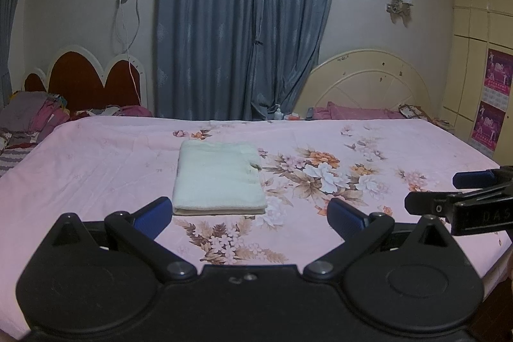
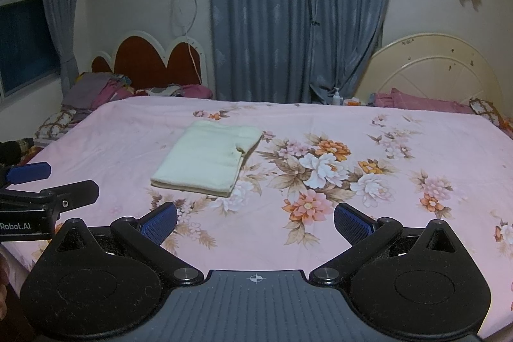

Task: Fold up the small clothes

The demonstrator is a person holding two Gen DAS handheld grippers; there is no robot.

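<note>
A small white cloth (image 1: pixel 218 177) lies folded into a neat rectangle on the pink floral bedsheet (image 1: pixel 96 169). It also shows in the right wrist view (image 2: pixel 210 159), ahead and to the left. My left gripper (image 1: pixel 250 213) is open and empty, just short of the cloth's near edge. My right gripper (image 2: pixel 255 221) is open and empty, nearer the bed's front edge and to the right of the cloth. Each gripper shows at the edge of the other's view: the right one (image 1: pixel 449 191) and the left one (image 2: pixel 51 181).
The bed (image 2: pixel 416 156) runs wide with flower prints at the middle and right. Pillows and piled bedding (image 1: pixel 35 117) lie at the far left by a red headboard (image 1: pixel 93 79). A cream headboard (image 1: pixel 368 85) and grey curtains (image 1: pixel 243 21) stand behind.
</note>
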